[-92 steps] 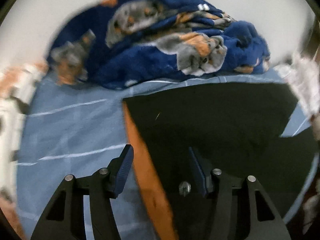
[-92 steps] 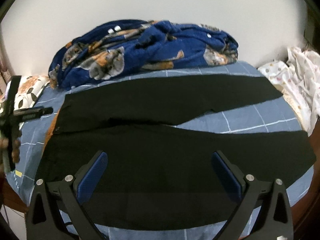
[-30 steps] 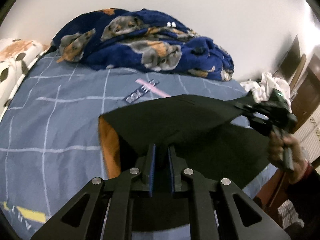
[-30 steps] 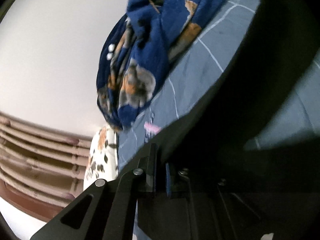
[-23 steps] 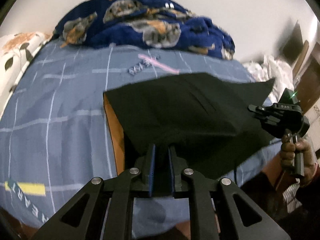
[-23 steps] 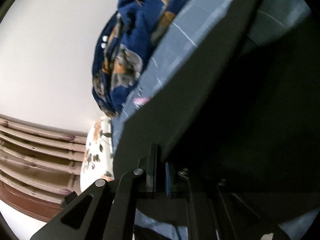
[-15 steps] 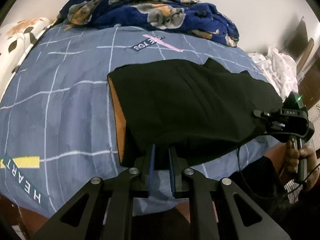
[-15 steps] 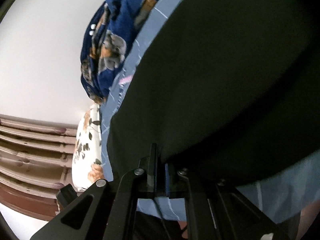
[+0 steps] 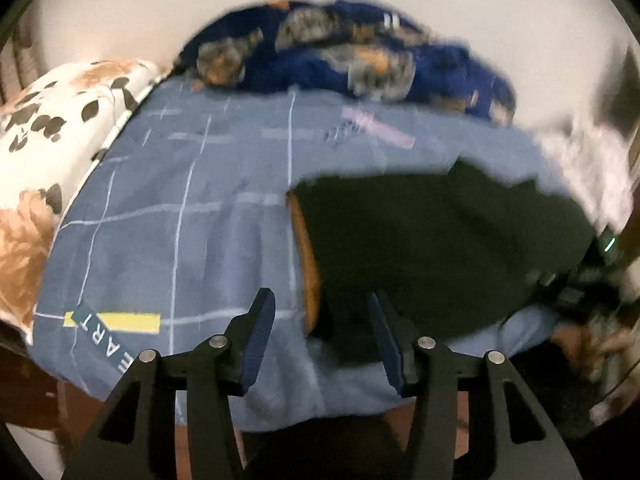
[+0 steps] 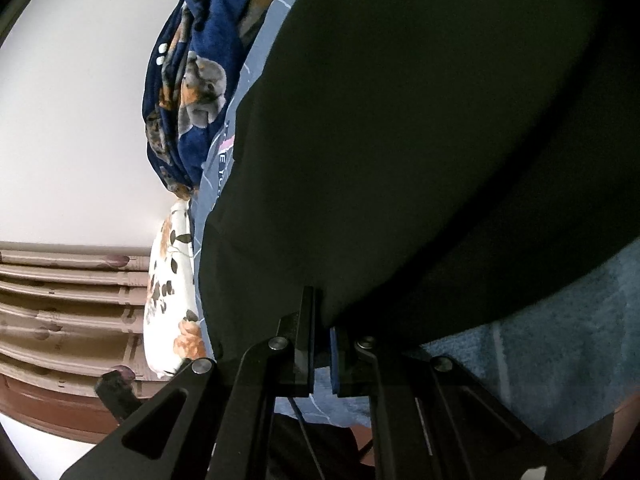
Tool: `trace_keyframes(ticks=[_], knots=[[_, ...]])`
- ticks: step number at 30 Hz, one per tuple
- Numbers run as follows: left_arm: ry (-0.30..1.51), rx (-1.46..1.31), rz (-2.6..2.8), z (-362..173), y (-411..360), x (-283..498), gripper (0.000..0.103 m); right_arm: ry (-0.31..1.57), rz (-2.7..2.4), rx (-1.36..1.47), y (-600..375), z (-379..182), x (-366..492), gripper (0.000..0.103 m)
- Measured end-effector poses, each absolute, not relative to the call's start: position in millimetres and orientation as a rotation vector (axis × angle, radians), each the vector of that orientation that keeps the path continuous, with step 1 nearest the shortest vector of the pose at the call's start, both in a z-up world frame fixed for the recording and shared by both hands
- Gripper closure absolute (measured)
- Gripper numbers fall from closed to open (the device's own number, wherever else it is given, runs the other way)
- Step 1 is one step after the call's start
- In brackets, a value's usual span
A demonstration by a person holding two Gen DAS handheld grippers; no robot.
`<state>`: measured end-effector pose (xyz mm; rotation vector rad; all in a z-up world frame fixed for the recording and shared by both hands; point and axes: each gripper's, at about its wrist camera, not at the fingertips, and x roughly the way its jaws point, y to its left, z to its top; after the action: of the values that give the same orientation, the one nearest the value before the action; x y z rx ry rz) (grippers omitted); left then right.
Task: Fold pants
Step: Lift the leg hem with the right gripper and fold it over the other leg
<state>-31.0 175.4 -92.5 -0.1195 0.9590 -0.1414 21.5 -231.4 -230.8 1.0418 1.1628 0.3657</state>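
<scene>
— Where do we see the black fabric pants (image 9: 432,248)?
— Flat on the blue checked bedsheet (image 9: 192,216). Our left tool (image 9: 322,332) gapes beside them; our right tool (image 10: 322,334) pinches their edge.

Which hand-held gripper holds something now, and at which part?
The left hand-held gripper is open and holds nothing. The right hand-held gripper is shut on the near edge of the black pants.

A bed with a blue grid-patterned sheet (image 9: 208,216) holds black pants (image 9: 432,240), a crumpled navy dog-print blanket (image 9: 340,64) and a floral pillow (image 9: 52,120)
</scene>
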Motion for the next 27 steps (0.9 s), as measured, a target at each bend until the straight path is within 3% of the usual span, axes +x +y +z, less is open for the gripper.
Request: trace_keyframes(ticks=[4, 7, 9, 14, 19, 27], knots=[[0.931, -0.124, -0.229, -86, 142, -11, 0.053, 1.159, 0.373, 1.052, -232, -233, 21, 0.097], [1.019, -0.04, -0.308, -115, 101, 8, 0.054, 1.154, 0.39, 1.096, -236, -236, 20, 0.096], [1.09, -0.031, -0.328, -139, 88, 14, 0.072, 1.147, 0.411, 1.155, -242, -240, 19, 0.095], [1.149, -0.107, -0.31, -163, 96, 17, 0.075, 1.091, 0.399, 1.206, -278, -231, 21, 0.091], [1.153, -0.067, -0.306, -164, 93, 14, 0.075, 0.941, 0.281, 1.227, -375, -219, 30, 0.085], [1.168, -0.086, -0.283, -166, 93, 18, 0.075, 0.684, 0.054, 1.407, -557, -232, 33, 0.083]])
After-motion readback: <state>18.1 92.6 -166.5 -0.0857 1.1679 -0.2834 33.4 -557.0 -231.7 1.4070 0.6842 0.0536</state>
